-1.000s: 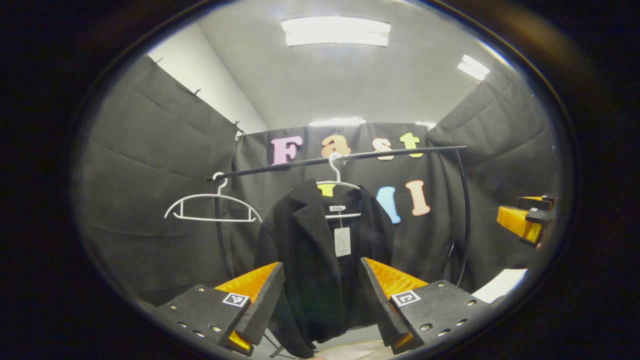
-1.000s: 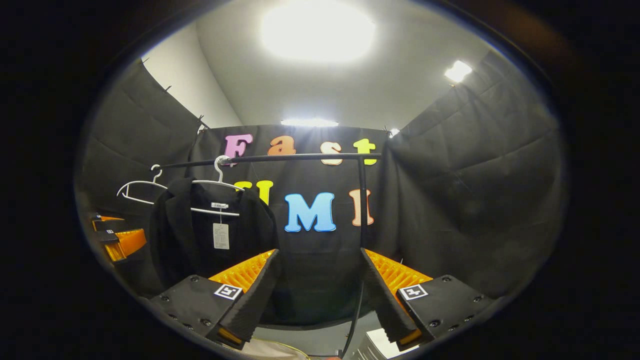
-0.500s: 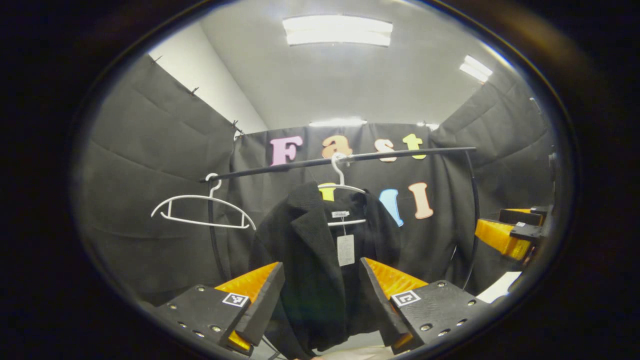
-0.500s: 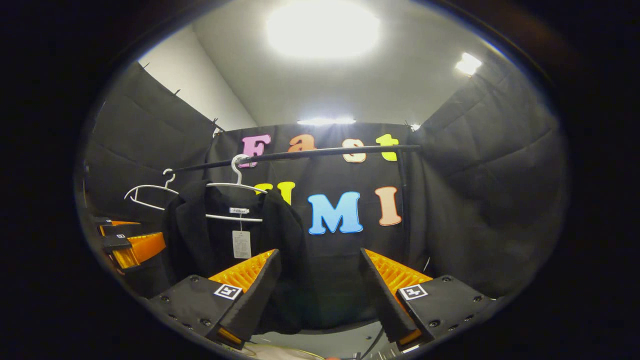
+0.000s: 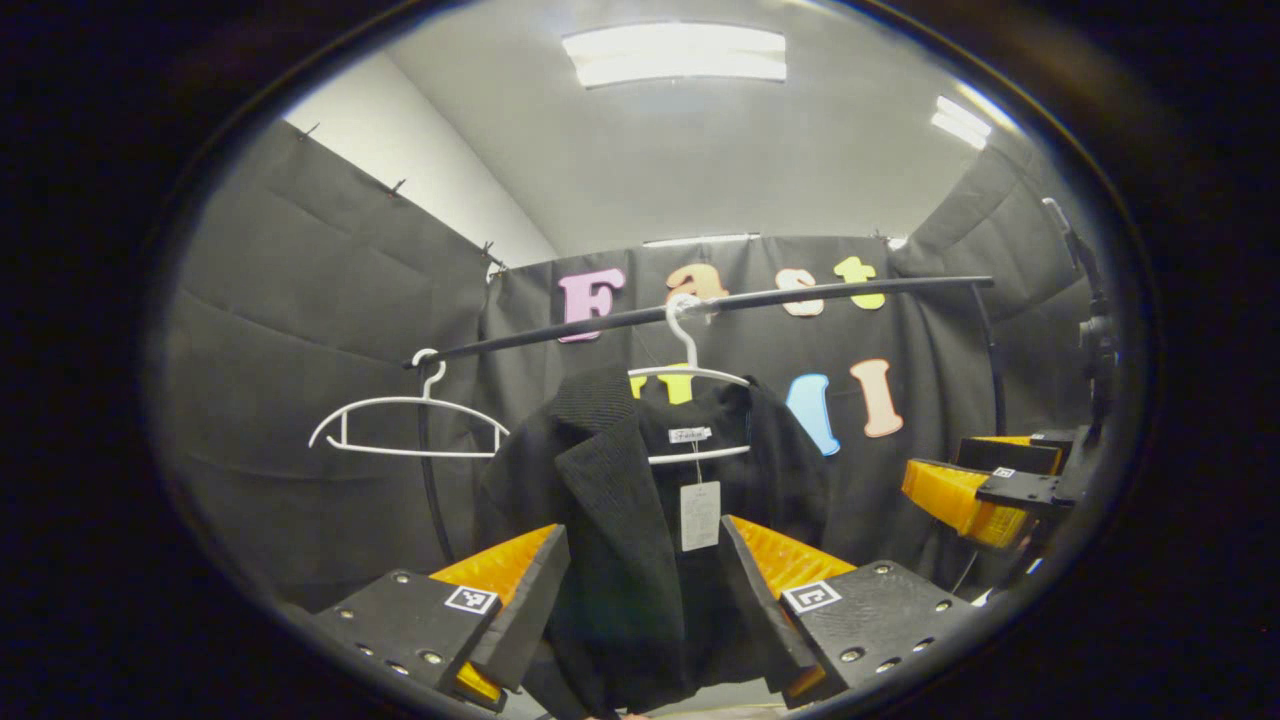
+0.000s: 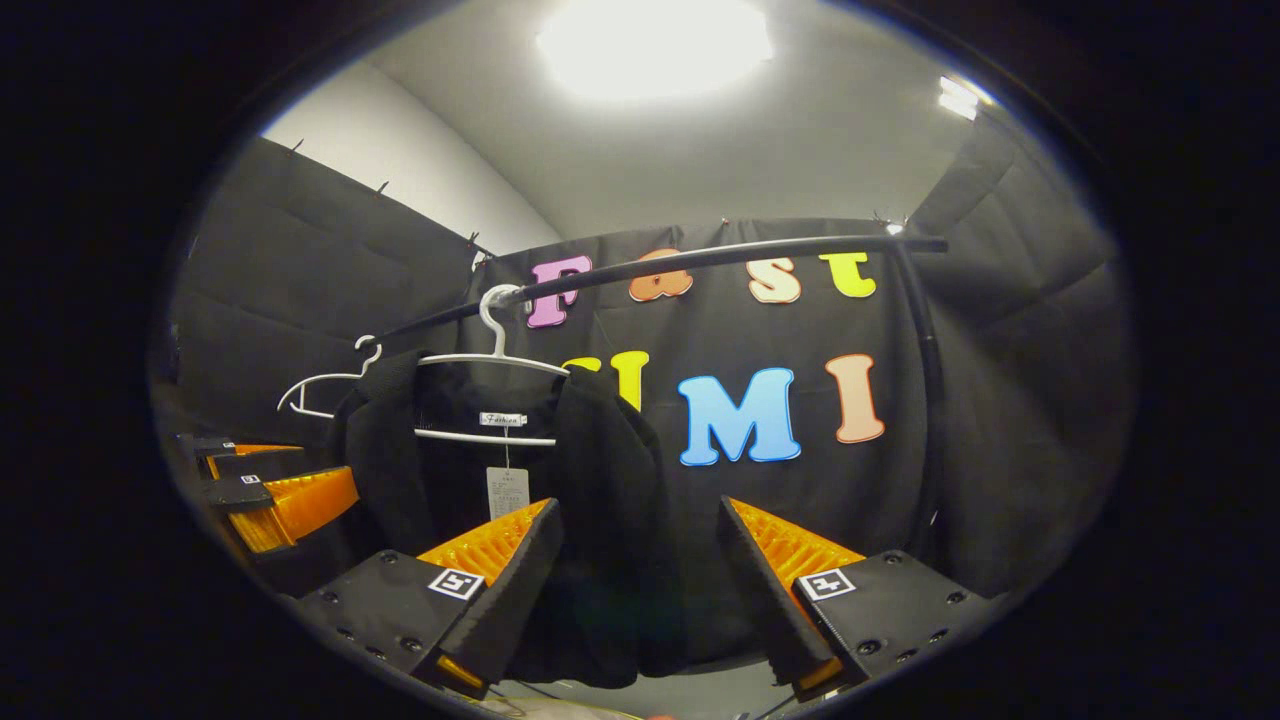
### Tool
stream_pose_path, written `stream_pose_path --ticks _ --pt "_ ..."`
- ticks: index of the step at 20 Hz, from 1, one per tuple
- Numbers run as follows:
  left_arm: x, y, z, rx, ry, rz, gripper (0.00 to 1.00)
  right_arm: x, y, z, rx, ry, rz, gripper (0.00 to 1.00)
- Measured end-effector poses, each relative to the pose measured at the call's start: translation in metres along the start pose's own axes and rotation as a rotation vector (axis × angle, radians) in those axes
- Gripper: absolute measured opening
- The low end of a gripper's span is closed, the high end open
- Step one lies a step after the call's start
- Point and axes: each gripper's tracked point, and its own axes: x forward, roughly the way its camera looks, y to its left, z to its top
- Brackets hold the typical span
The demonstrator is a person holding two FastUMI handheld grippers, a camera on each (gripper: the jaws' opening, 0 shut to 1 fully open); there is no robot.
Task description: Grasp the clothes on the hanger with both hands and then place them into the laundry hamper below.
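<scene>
A black jacket (image 5: 615, 520) hangs on a white hanger (image 5: 690, 375) from a black rail (image 5: 800, 295); a white paper tag (image 5: 699, 515) dangles at its collar. My left gripper (image 5: 640, 610) is open, short of the jacket, with the jacket's front framed between its fingers. In the right gripper view the jacket (image 6: 600, 480) and its hanger (image 6: 495, 358) sit left of centre. My right gripper (image 6: 635, 600) is open, and the jacket's right shoulder and sleeve lie beyond its gap. Each view shows the other gripper at its edge: the right gripper (image 5: 985, 490) and the left gripper (image 6: 280, 495).
An empty white hanger (image 5: 405, 428) hangs at the rail's left end, also seen as the empty hanger (image 6: 325, 385). The rail's upright post (image 6: 925, 380) stands at the right. Black cloth walls close the booth on three sides. A pale sliver (image 6: 530, 708) shows at the bottom.
Both grippers have come closer to the jacket, which looks larger. The right gripper has swung left, so the jacket's right side now lies beyond its open fingers.
</scene>
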Motion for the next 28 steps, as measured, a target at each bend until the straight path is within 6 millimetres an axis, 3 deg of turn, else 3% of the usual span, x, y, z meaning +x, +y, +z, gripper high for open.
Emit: stream_pose_path --ticks 10,14,21,28 --pt "0.054 0.007 -0.014 0.021 0.036 0.098 0.87 0.081 0.002 -0.014 0.058 0.033 0.095 0.98" --pt "0.071 0.011 -0.021 0.028 0.047 0.133 0.88 0.107 0.013 -0.022 0.088 0.053 0.137 0.98" --pt "0.101 0.011 -0.031 0.064 0.078 0.186 0.88 0.145 0.029 -0.030 0.086 0.061 0.176 0.98" --pt "0.115 0.016 -0.038 0.074 0.088 0.234 0.88 0.168 0.045 -0.039 0.087 0.082 0.200 0.98"
